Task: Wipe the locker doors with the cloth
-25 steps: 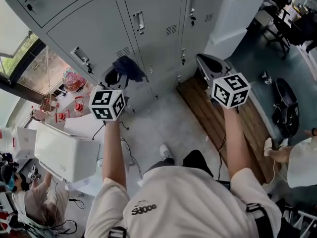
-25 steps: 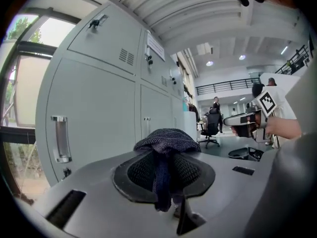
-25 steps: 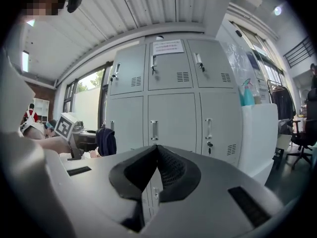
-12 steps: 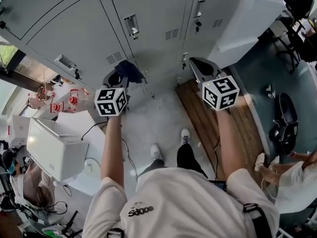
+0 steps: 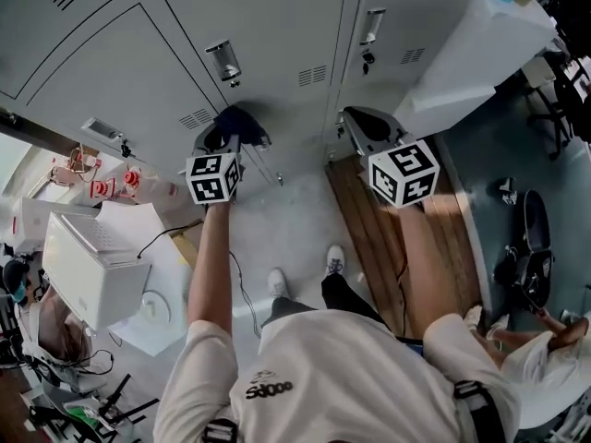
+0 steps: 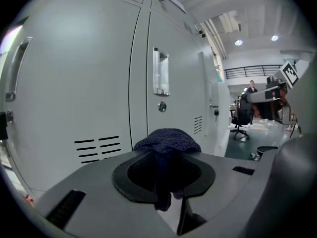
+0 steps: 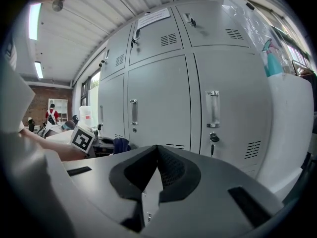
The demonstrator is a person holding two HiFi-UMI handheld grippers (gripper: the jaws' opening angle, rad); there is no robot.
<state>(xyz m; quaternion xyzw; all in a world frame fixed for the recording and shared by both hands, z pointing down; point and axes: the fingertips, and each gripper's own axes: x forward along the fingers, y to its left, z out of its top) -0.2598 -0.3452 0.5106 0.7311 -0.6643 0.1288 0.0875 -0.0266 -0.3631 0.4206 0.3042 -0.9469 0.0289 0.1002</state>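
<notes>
Before grey locker doors [image 5: 277, 17], L claw [image 6: 166, 157] grips bunched dark-blue cloth [image 6: 168, 138] — R claw [image 7: 157, 150] clenched, empty.

locker doors [image 5: 277, 26] ahead | cloth [image 5: 242, 123] in left claw [image 5: 226, 141] | right claw [image 5: 365, 129] to its right

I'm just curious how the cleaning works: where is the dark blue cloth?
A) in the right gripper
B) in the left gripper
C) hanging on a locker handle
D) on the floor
B: the left gripper view shows the left gripper pinching the bunched cloth between its fingers.
</notes>
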